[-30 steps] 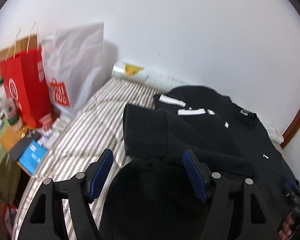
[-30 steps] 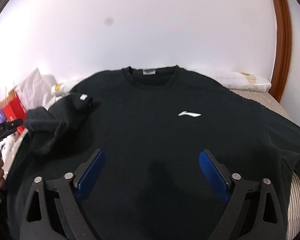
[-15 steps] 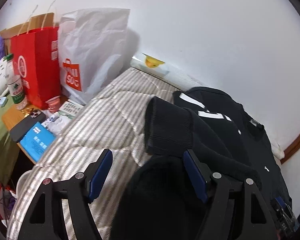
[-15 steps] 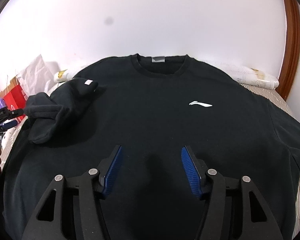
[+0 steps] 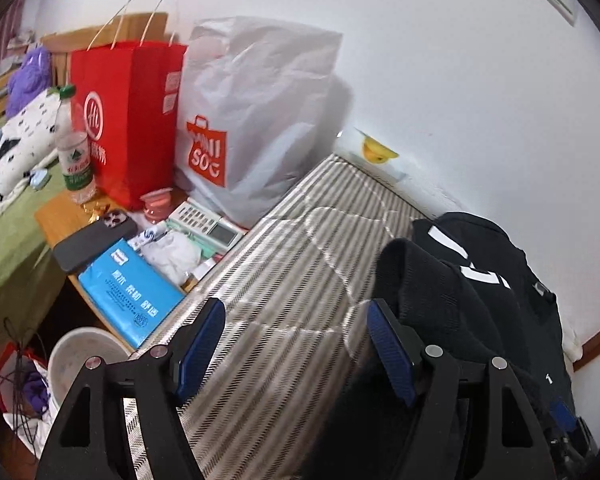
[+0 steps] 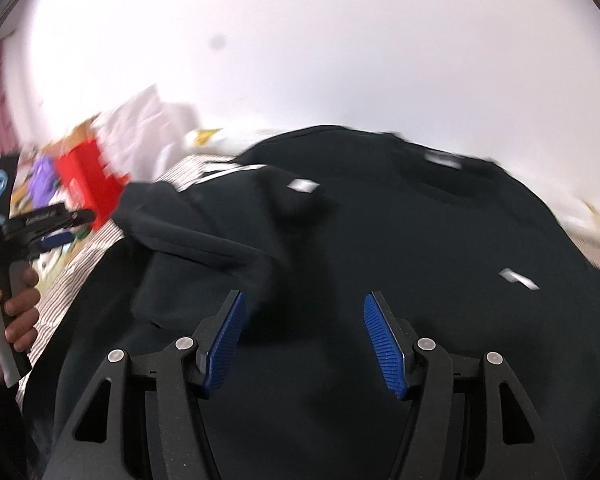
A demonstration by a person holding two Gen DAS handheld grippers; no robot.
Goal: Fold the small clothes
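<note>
A black sweatshirt [image 6: 400, 240] lies front up on the striped bed, with its left sleeve [image 6: 204, 236] folded in over the body. My right gripper [image 6: 304, 316] is open and empty, just above the lower body of the sweatshirt, near the sleeve's cuff. My left gripper [image 5: 296, 332] is open and empty above the striped mattress [image 5: 300, 240], with the folded sleeve [image 5: 432, 292] just to its right. The left gripper also shows in the right wrist view [image 6: 60, 224], held in a hand at the bed's left edge.
Left of the bed, a wooden side table [image 5: 56, 208] carries a red paper bag [image 5: 128, 116], a white Miniso bag [image 5: 252, 120], a water bottle [image 5: 74, 152], a phone [image 5: 96, 236], a blue packet [image 5: 132, 288] and a remote [image 5: 208, 224]. A white bucket [image 5: 80, 356] stands below. A white wall runs behind.
My left gripper has swung left, off the sweatshirt and over the bare mattress. My right gripper has narrowed its opening and turned left toward the folded sleeve; its view is blurred.
</note>
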